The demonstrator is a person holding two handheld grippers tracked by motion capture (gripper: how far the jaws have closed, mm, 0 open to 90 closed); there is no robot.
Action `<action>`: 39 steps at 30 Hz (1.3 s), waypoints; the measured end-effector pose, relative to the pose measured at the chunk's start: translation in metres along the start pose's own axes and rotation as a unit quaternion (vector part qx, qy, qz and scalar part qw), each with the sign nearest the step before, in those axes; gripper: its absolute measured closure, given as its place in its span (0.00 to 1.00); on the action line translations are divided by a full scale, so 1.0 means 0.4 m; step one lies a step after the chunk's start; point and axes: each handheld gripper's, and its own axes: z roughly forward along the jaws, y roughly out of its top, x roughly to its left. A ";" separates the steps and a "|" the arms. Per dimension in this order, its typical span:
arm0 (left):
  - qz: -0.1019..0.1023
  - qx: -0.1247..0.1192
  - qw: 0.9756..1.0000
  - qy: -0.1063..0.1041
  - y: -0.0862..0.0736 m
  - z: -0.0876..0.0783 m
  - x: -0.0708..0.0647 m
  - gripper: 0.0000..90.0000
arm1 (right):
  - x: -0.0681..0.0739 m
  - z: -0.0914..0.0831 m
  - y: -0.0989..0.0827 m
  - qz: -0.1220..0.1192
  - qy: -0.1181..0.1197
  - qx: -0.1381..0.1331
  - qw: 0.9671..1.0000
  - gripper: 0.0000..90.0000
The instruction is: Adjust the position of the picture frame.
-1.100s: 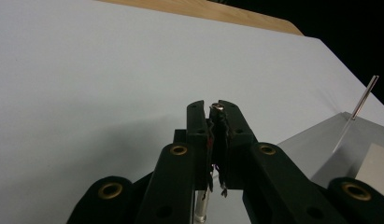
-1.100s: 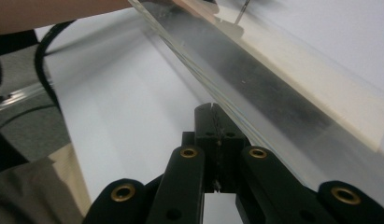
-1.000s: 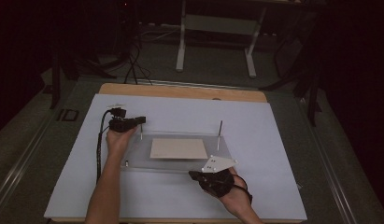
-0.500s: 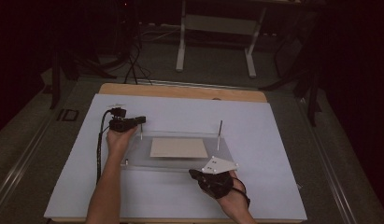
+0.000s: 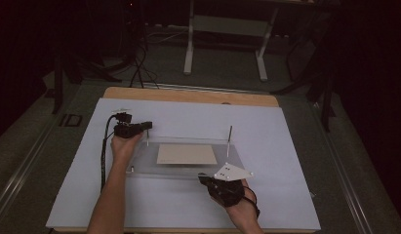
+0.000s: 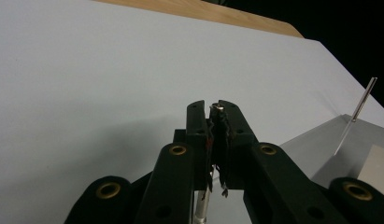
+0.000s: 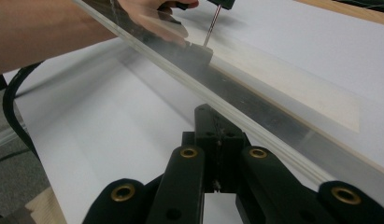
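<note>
i see a clear plastic plate (image 5: 183, 168) lying flat on the white sheet (image 5: 286, 146) that covers the table, with a pale tan card (image 5: 187, 154) resting on its middle. two thin metal pins stand upright at the plate's far corners: the left pin (image 5: 147, 138) and the right pin (image 5: 230, 134), the right one also showing slim and shiny at the edge of the left gripper view (image 6: 362, 100). my left tongs (image 5: 148, 125) sit at the plate's far left corner, and in the left gripper view (image 6: 215, 109) the jaws are clamped together on the top of the left pin (image 6: 202, 205), whose shaft runs down between them. my right tongs (image 5: 204, 176) rest at the near edge of the plate, toward its right end; in the right gripper view (image 7: 216, 122) the jaws are pressed together with nothing between them, their tips just beside the plate's clear edge (image 7: 255, 126). from there the plate stretches away toward the other hand (image 7: 152, 14) and the pin (image 7: 209, 30) that it holds.
</note>
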 end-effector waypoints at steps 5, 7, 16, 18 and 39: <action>0.005 0.000 1.000 0.013 0.002 0.002 -0.007 0.92 | -0.003 -0.001 0.010 0.001 -0.003 -0.008 1.000 1.00; 0.004 0.000 1.000 0.016 0.003 0.004 -0.008 0.92 | -0.004 -0.001 0.014 0.001 -0.005 -0.011 1.000 1.00; 0.004 0.006 1.000 0.024 0.007 0.004 -0.007 0.83 | -0.015 -0.004 0.044 0.002 -0.015 -0.026 1.000 1.00; 0.006 0.010 1.000 0.025 0.006 0.001 -0.006 0.82 | -0.018 -0.004 0.049 0.003 -0.014 -0.028 1.000 1.00; 0.033 0.010 0.999 0.032 0.019 -0.058 -0.006 0.75 | -0.037 -0.004 0.086 0.011 -0.012 -0.032 0.999 1.00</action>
